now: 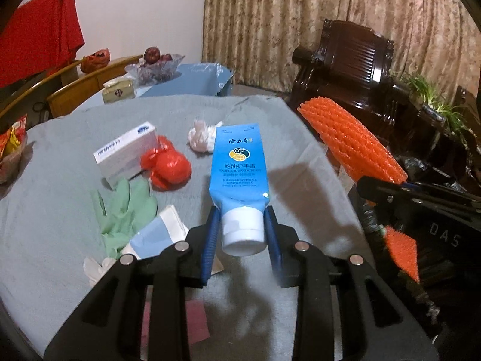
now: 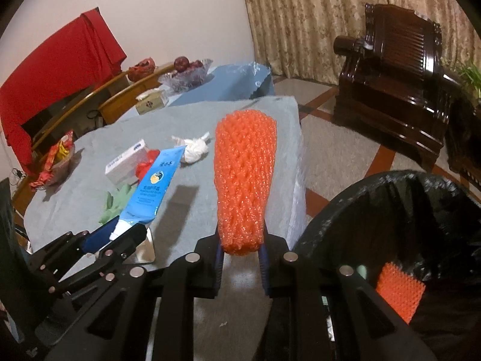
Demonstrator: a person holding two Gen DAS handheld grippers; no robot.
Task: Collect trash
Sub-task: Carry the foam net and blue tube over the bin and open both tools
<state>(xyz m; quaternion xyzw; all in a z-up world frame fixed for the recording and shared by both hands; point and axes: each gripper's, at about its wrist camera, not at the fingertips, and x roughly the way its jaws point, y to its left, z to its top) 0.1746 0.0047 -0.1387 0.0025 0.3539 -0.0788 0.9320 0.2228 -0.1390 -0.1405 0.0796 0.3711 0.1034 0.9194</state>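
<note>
**Both grippers loaded above the tabletop**

The left gripper [image 1: 242, 234] had its blue ribbed fingers [image 1: 210, 240] narrowed onto the white screw cap of a blue hand-cream tube [image 1: 237, 162], cap toward the camera and the flat crimped end pointing away. The tube was smooth, glossy plastic, printed with a round yellow-and-navy emblem, and it hung clear of the tabletop [image 1: 45, 210].

The right gripper [image 2: 242, 249] had its fingers [image 2: 264, 258] drawn close together, pinching the near end of an orange foam net sleeve [image 2: 245, 177]. The sleeve was a soft, open lattice of bumpy strands, long and rounded, standing up and away from the grip. It showed in the left wrist view too, held out beside the tabletop's edge.

A grey cloth with a slightly fuzzy weave covered the tabletop. On it lay a white cardboard box [image 1: 127, 153], a crumpled red plastic bag [image 1: 166, 165] just beside the box, a knotted wad of white plastic [image 1: 200, 140] further back, and limp pale-green rubber gloves [image 1: 123, 210] nearer the camera.

Off the tabletop's right side stood a bin lined with a shiny black bag [image 2: 390, 210], with another orange foam piece [image 2: 399, 294] already inside.
</note>
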